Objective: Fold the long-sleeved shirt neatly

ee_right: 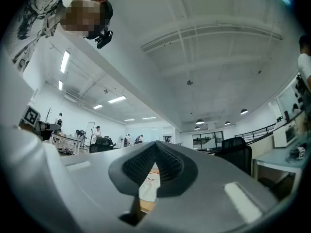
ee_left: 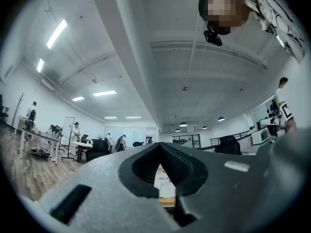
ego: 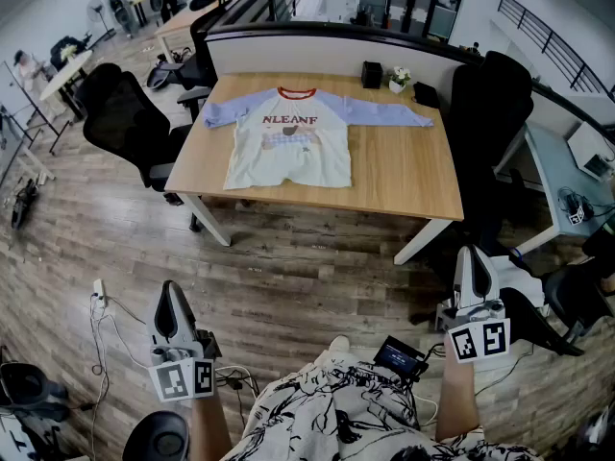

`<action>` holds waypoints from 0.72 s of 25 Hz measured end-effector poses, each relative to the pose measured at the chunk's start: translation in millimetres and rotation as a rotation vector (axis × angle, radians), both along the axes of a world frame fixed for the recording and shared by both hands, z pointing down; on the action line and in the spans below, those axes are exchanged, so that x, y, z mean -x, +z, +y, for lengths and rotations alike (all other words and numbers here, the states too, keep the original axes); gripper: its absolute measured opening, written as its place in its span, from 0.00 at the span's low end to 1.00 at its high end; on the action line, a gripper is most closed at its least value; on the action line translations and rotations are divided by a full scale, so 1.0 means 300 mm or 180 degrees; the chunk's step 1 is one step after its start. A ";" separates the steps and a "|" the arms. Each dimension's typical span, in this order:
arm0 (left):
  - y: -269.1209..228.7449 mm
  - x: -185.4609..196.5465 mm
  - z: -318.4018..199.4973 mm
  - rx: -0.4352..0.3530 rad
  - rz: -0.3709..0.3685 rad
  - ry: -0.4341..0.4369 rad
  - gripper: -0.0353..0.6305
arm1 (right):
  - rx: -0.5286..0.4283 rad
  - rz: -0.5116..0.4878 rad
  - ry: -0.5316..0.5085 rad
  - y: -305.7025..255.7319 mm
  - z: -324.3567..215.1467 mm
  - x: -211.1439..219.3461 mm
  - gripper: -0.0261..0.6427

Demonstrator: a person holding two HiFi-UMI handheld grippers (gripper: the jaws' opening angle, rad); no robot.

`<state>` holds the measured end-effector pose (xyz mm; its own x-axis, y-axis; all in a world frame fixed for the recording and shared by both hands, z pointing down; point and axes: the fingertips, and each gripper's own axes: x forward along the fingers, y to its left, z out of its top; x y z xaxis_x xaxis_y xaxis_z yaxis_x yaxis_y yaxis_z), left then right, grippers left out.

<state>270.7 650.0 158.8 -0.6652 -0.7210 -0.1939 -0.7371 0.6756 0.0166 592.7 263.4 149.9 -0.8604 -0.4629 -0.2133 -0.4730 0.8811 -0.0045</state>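
A long-sleeved shirt [ego: 288, 147] lies spread flat on the wooden table [ego: 404, 176], far ahead of me. Its body is cream with red lettering, its sleeves are light blue and its collar is red. My left gripper [ego: 170, 301] hangs low at the left, over the floor, shut with nothing in it. At the right my right gripper [ego: 472, 262] is also shut and empty, well short of the table. In the left gripper view a strip of the shirt [ee_left: 165, 186] shows through the jaw notch. The right gripper view shows the shirt [ee_right: 148, 186] the same way.
Black office chairs stand at the table's left [ego: 130, 123] and right [ego: 490, 113]. A small black box [ego: 372, 73] and a potted plant [ego: 398, 79] sit at the table's far edge by the partition. Cables and a power strip [ego: 99, 291] lie on the wooden floor near my left side.
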 end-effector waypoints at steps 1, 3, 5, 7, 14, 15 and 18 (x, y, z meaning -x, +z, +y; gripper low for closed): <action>0.000 0.001 -0.004 0.0010 -0.0006 -0.0007 0.05 | 0.0001 0.0003 -0.0006 0.000 -0.002 0.003 0.04; 0.000 0.002 -0.012 0.0023 -0.0016 -0.0017 0.05 | 0.0002 0.0009 -0.0016 0.001 -0.007 0.008 0.04; 0.003 0.001 -0.020 0.0033 -0.0020 -0.0018 0.05 | 0.0003 0.0011 -0.0023 0.003 -0.011 0.012 0.04; 0.007 0.000 -0.026 0.0050 -0.0021 -0.0023 0.05 | 0.0006 0.0012 -0.0030 0.005 -0.016 0.015 0.04; 0.014 -0.004 -0.041 0.0072 0.0021 0.0015 0.05 | 0.0005 -0.0029 -0.0152 0.003 -0.001 0.039 0.04; 0.019 -0.003 -0.041 0.0091 0.0046 0.0018 0.05 | 0.0020 -0.0081 -0.0199 0.000 0.006 0.043 0.04; 0.026 -0.010 -0.051 0.0101 0.0122 0.0100 0.05 | 0.0126 -0.0125 -0.0291 0.009 0.010 0.055 0.04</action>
